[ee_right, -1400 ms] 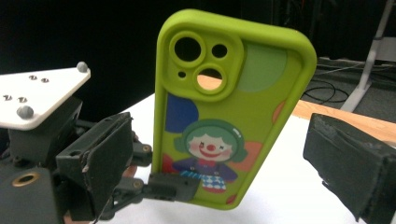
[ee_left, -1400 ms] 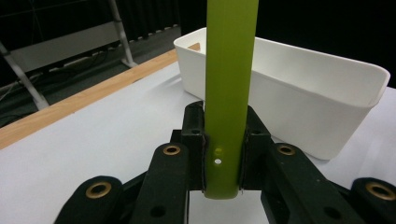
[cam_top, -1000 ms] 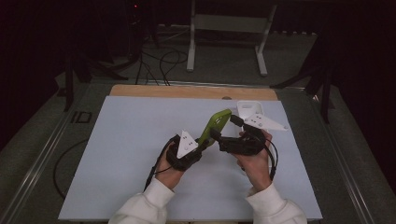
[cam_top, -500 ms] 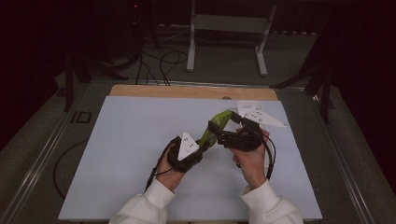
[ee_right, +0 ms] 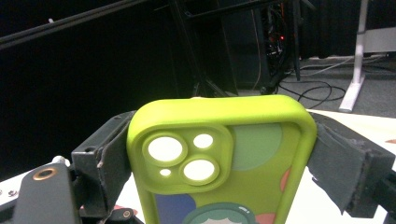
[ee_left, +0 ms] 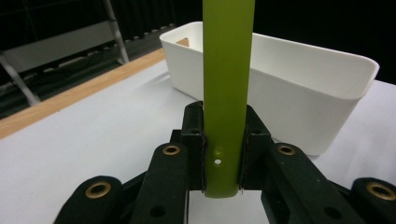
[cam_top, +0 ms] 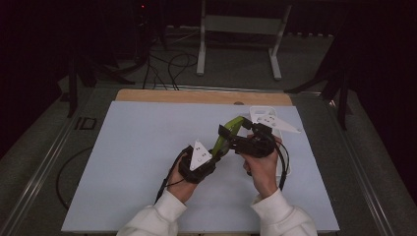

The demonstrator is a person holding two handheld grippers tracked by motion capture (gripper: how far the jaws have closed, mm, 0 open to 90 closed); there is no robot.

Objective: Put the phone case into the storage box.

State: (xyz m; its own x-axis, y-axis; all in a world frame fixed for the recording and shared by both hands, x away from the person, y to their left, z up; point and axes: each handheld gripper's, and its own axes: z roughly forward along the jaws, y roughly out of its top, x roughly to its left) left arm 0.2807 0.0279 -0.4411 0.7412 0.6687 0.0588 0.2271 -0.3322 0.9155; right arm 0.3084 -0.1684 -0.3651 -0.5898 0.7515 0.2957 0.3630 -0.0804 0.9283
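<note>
Your left gripper (ee_left: 219, 154) clamps the green phone case (ee_left: 228, 88) edge-on at its lower end. Your right gripper (ee_right: 219, 154) has just been closing; its jaws flank the case's wide sides. The case hangs above the table (cam_top: 133, 147), near the white bin (ee_left: 299, 79).

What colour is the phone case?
Lime green, with a cartoon print; clearest in the right gripper view: phone case.

No legible text, label, brand name, number or sign is found in any view. The back of the green phone case (ee_right: 219, 163) is printed with coloured shapes and a cartoon figure only; no lettering can be read on it.
</note>
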